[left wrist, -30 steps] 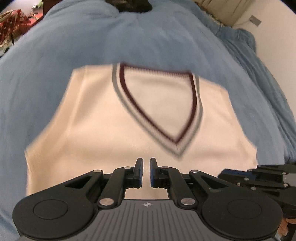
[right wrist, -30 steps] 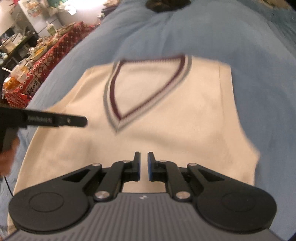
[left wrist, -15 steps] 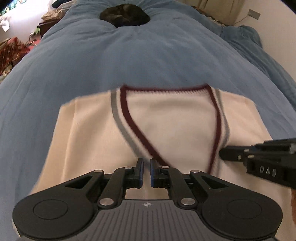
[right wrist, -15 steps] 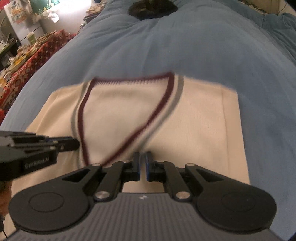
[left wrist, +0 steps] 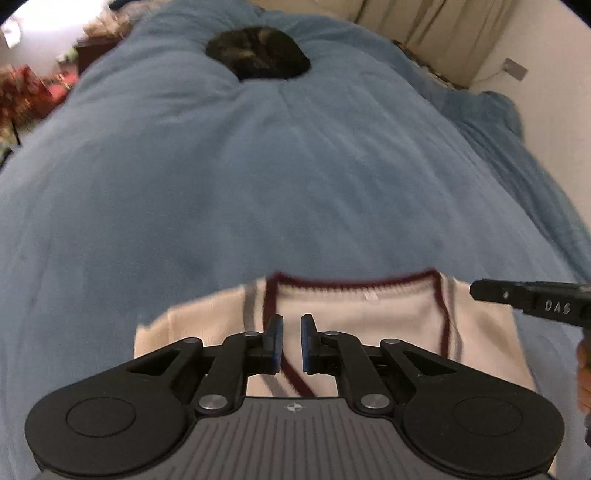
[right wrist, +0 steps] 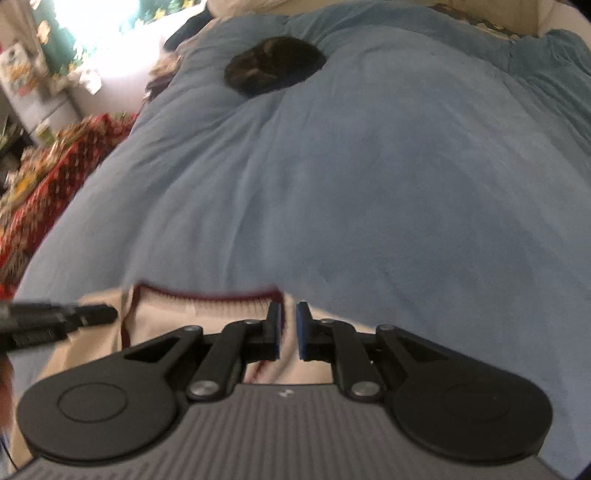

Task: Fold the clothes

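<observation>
Mostly blue fills both wrist views: a soft blue duvet (left wrist: 295, 177) covers the bed from the near edge up to its far end, lightly creased, with a deeper dent at the far end where a dark rounded heap (left wrist: 258, 52) lies; whether that is fur or cloth cannot be told. A cream sleeveless V-neck sweater (left wrist: 362, 314) with a maroon and grey trimmed neckline lies flat at the near edge of the bed, collar toward the far end. Left gripper (left wrist: 291, 341) hangs over the collar's left band, its blue-padded jaws a narrow slit apart with nothing pinched between them. Right gripper (right wrist: 287, 328) sits over the collar's right corner, jaws opening slightly, only a thin gap showing and no cloth caught in it. Each tool pokes into the other's view from the side. Beyond the bed's right edge stand a pale wall (left wrist: 554, 110) and beige curtains (left wrist: 424, 22); off the left edge a red patterned cloth (right wrist: 48, 177) covers a cluttered table beneath a bright window (right wrist: 110, 33)
</observation>
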A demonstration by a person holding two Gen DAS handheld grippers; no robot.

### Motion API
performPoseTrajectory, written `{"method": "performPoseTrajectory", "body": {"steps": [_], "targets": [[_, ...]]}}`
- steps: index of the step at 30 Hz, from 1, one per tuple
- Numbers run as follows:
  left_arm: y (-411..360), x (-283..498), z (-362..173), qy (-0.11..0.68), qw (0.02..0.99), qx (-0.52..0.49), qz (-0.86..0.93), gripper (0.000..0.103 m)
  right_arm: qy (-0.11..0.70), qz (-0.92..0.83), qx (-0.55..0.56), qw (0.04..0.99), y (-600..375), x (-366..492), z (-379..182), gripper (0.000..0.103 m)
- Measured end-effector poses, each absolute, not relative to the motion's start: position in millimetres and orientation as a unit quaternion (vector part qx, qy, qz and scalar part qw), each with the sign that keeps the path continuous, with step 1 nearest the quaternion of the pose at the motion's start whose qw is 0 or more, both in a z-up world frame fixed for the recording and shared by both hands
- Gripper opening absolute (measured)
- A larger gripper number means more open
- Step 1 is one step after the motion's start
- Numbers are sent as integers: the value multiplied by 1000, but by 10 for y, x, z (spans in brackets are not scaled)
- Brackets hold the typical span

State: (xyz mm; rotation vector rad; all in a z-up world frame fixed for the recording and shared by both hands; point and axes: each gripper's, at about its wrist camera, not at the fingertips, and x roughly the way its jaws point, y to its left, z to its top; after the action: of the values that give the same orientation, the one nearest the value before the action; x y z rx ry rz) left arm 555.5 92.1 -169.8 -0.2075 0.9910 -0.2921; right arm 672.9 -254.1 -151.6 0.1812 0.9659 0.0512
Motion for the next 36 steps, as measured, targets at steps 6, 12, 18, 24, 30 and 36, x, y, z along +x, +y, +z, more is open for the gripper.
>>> {"method": "performPoseTrajectory", "body": {"steps": [6,12,18,24,30,36], "targets": [[930,5686,-1992,496,857,-65,-124,8,501,38,39,864,-2496,6739,-1806,10],[835,6006,-2094,488,862,-79,-113,8,493,30,30,869,-2384,7116,-1889,7],[728,6007,-1894,476,866,-95,-121,6,478,47,25,877,-2254,7327,-1693,10],[429,5763,-1831,481,858,-64,-168,7,489,99,42,865,-2006,7079,-1682,10],[324,5941,-2101,487,856,-62,-159,6,494,89,66,862,-1923,7173,-2029,10],[319,6063,-2027,475,864,-98,-136,6,476,86,78,872,-1946,7443,-2051,7]]}}
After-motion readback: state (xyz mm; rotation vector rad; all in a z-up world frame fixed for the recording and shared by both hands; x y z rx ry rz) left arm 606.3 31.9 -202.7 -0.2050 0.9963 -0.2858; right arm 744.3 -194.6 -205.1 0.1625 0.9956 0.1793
